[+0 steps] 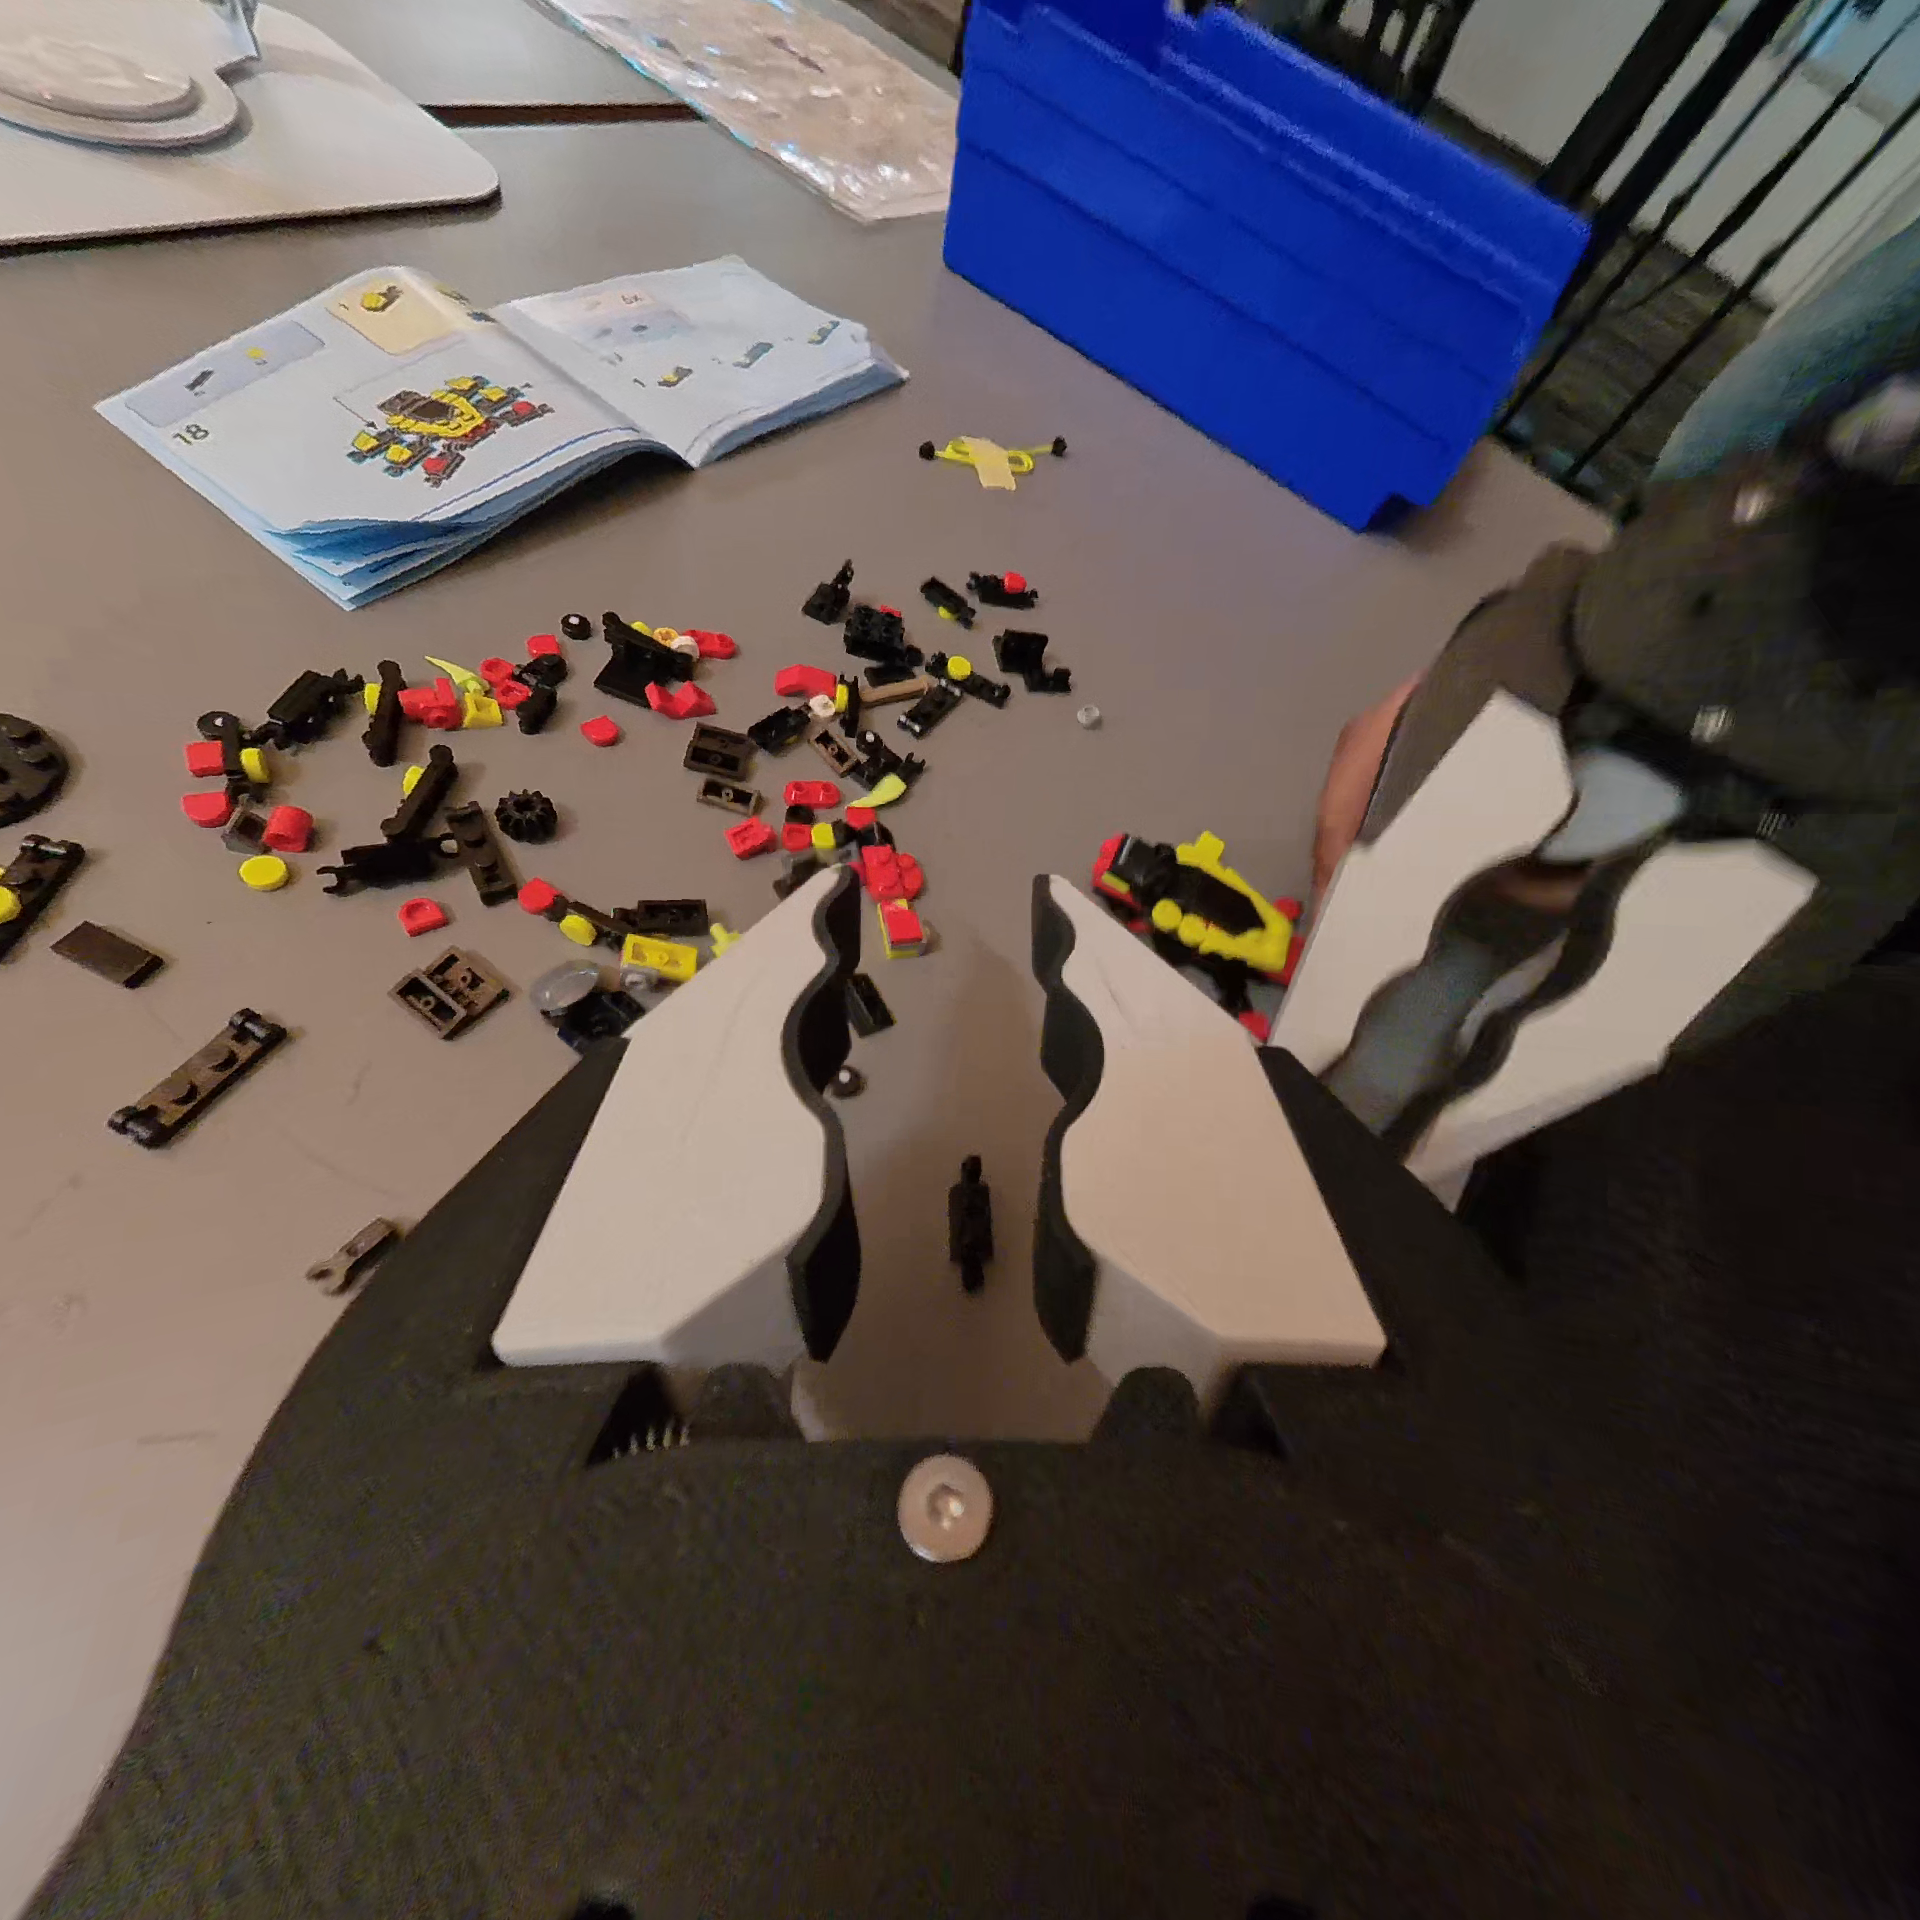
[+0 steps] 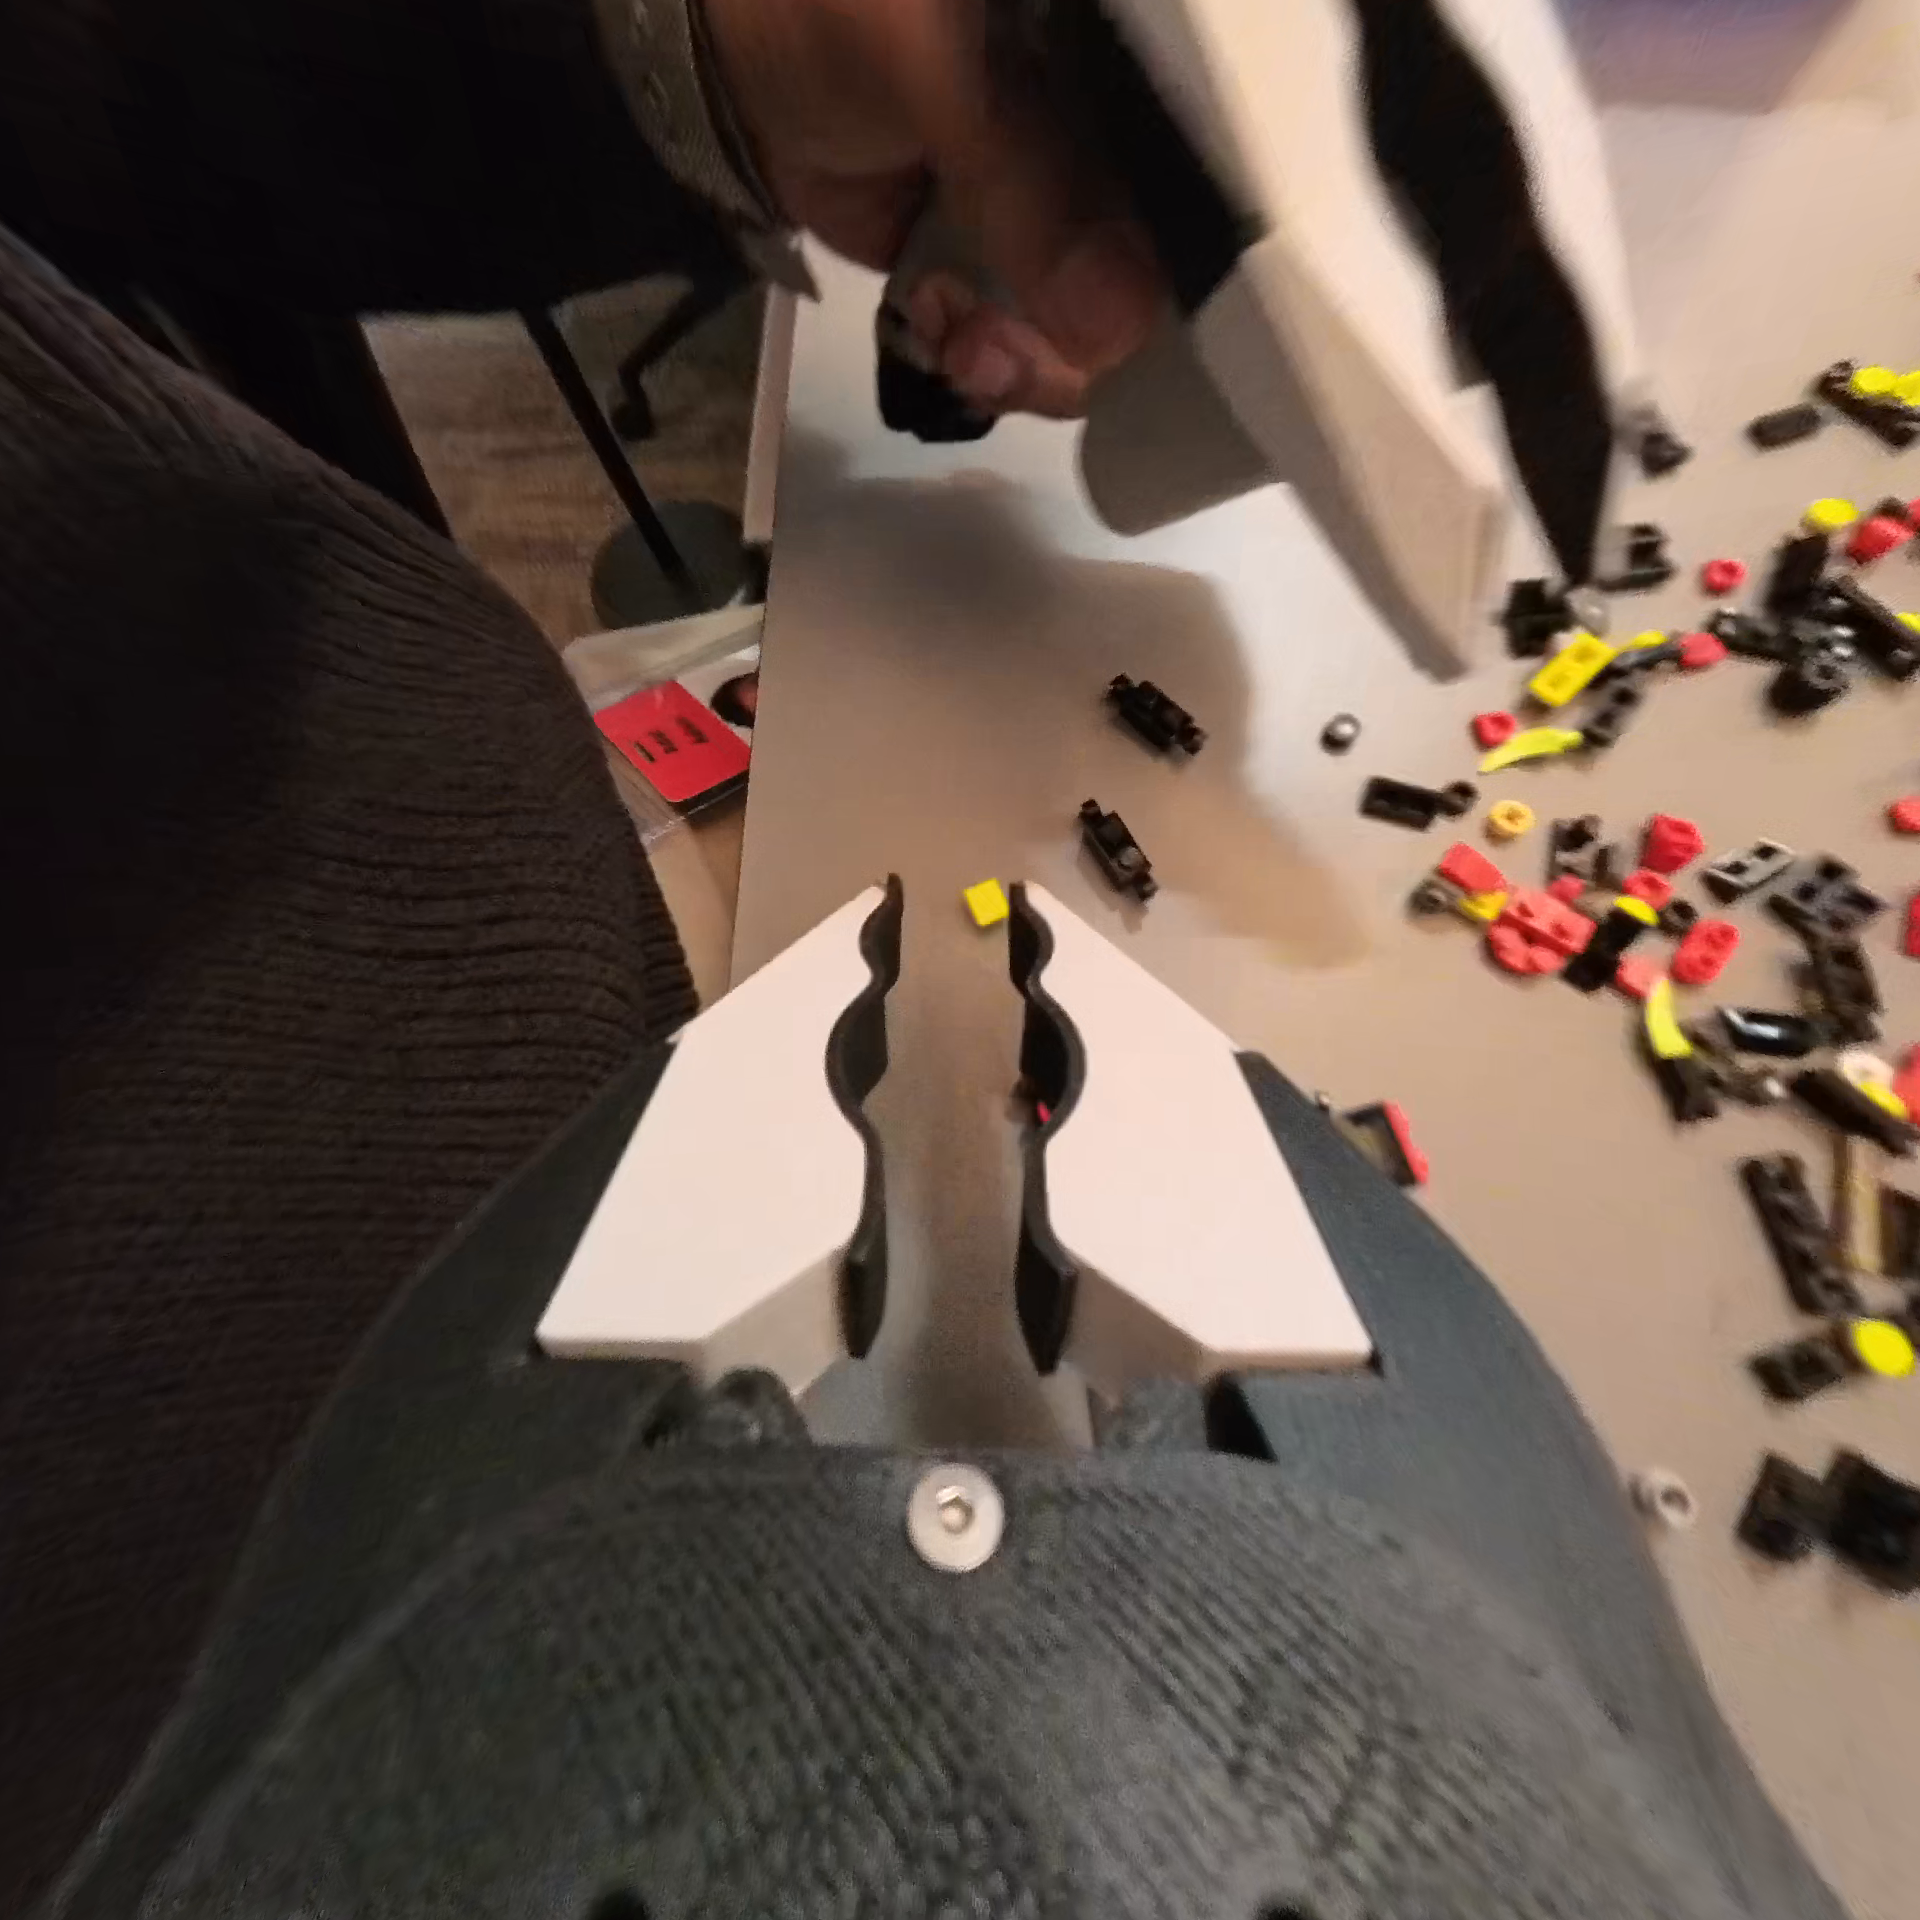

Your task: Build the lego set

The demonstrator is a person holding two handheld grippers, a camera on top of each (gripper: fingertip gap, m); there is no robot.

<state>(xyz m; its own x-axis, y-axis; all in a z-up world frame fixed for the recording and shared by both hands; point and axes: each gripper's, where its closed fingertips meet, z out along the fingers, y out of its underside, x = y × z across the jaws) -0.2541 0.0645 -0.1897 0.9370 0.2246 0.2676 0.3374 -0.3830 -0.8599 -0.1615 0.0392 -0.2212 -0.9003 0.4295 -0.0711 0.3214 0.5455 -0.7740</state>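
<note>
The left gripper (image 1: 945,894) hangs over the grey table (image 1: 1195,582), jaws apart and empty, a small black piece (image 1: 969,1221) lying on the table between its fingers. Loose bricks (image 1: 582,790) spread ahead of it, near the open booklet (image 1: 499,416) and the blue bin (image 1: 1247,260). A partly built model (image 1: 1205,909) sits just right of its tip. The right gripper (image 2: 951,894) also has its jaws apart, seemingly empty through the blur, with a yellow tile (image 2: 985,901) at its tips.

both wrist views look down (closely) at shared loose bricks (image 1: 582,790).
</note>
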